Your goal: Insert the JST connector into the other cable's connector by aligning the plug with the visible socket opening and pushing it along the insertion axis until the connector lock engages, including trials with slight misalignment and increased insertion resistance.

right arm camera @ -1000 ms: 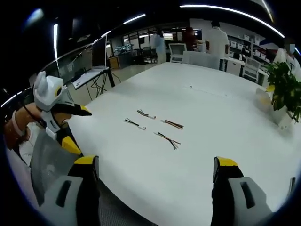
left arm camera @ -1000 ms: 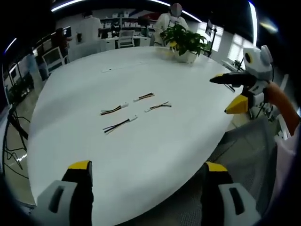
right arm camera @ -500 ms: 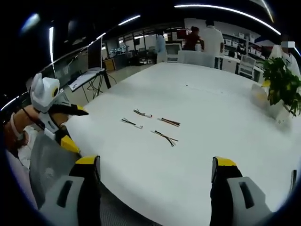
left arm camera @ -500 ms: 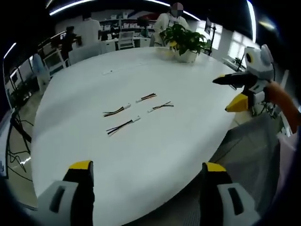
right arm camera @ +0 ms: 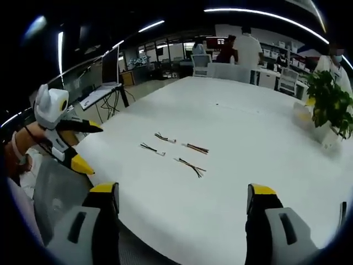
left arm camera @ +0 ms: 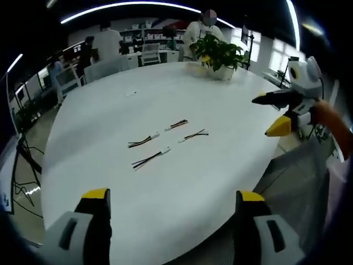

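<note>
Left gripper [left arm camera: 170, 200]: mine, held above the near edge of the table, jaws spread wide with nothing between them; it also appears at the left of the right gripper view [right arm camera: 81, 144], out past the table edge.
Right gripper [right arm camera: 182, 194]: mine, jaws likewise spread wide and empty, raised over the table edge; in the left gripper view it comes in from the right [left arm camera: 271, 114], beyond the table rim.
Table [left arm camera: 110, 99]: large, white, rounded.
Cables [left arm camera: 167, 139]: four short wire leads with white connectors, lying loose in a small cluster near the middle of the table, each apart from the others, well away from both my grippers; also in the right gripper view [right arm camera: 175, 153].
Potted plant [left arm camera: 219, 52]: on the far side of the table.
People [right arm camera: 247, 48]: standing beyond the table near desks and shelves.
</note>
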`<state>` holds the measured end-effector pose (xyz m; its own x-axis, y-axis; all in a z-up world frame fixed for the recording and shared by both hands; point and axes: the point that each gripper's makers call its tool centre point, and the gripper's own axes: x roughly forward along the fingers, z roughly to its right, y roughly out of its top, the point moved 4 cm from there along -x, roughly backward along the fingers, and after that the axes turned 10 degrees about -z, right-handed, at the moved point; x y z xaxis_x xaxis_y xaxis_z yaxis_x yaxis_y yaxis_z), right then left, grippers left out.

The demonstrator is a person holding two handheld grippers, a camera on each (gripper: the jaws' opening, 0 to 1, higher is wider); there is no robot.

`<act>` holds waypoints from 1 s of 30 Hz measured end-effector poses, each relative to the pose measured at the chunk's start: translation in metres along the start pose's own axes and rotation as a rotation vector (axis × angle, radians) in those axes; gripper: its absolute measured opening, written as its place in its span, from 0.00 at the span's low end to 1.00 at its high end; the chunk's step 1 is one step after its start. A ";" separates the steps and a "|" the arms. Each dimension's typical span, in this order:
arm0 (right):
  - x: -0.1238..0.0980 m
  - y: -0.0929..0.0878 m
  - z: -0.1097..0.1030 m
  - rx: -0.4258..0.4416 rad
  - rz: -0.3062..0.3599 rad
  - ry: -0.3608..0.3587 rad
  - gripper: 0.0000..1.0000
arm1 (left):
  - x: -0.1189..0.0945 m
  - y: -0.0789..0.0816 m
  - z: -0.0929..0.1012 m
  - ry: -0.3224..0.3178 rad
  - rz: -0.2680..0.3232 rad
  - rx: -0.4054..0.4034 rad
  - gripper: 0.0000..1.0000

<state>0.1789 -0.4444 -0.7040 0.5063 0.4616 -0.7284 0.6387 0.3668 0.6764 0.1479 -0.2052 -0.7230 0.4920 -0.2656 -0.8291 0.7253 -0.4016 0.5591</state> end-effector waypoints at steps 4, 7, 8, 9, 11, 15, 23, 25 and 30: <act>0.001 -0.001 0.000 0.001 -0.010 0.005 0.95 | 0.001 -0.001 0.002 -0.009 -0.007 -0.001 0.90; 0.001 -0.003 0.000 -0.006 -0.020 0.010 0.94 | 0.002 -0.004 0.001 0.013 -0.030 0.022 0.90; 0.001 -0.003 0.000 -0.007 -0.022 0.010 0.94 | 0.002 -0.004 0.001 0.015 -0.033 0.025 0.90; 0.001 -0.003 0.000 -0.006 -0.022 0.011 0.94 | 0.003 -0.005 0.001 0.014 -0.034 0.025 0.90; 0.000 -0.003 0.001 -0.002 -0.019 0.007 0.94 | 0.003 -0.004 0.002 0.008 -0.032 0.019 0.90; 0.001 -0.001 0.001 -0.002 -0.015 0.012 0.92 | 0.004 -0.004 0.002 0.009 -0.031 0.019 0.90; -0.001 0.003 -0.003 -0.018 0.003 0.031 0.83 | 0.003 -0.004 -0.001 0.035 -0.047 0.050 0.89; -0.001 0.004 -0.003 -0.029 0.007 0.019 0.82 | 0.002 -0.004 -0.001 0.034 -0.044 0.052 0.90; 0.002 0.002 0.002 -0.043 -0.009 -0.011 0.82 | 0.002 -0.003 -0.002 0.006 -0.022 -0.017 0.91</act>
<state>0.1821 -0.4440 -0.7046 0.5069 0.4492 -0.7357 0.6181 0.4055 0.6735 0.1475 -0.2031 -0.7266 0.4788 -0.2512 -0.8412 0.7441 -0.3923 0.5407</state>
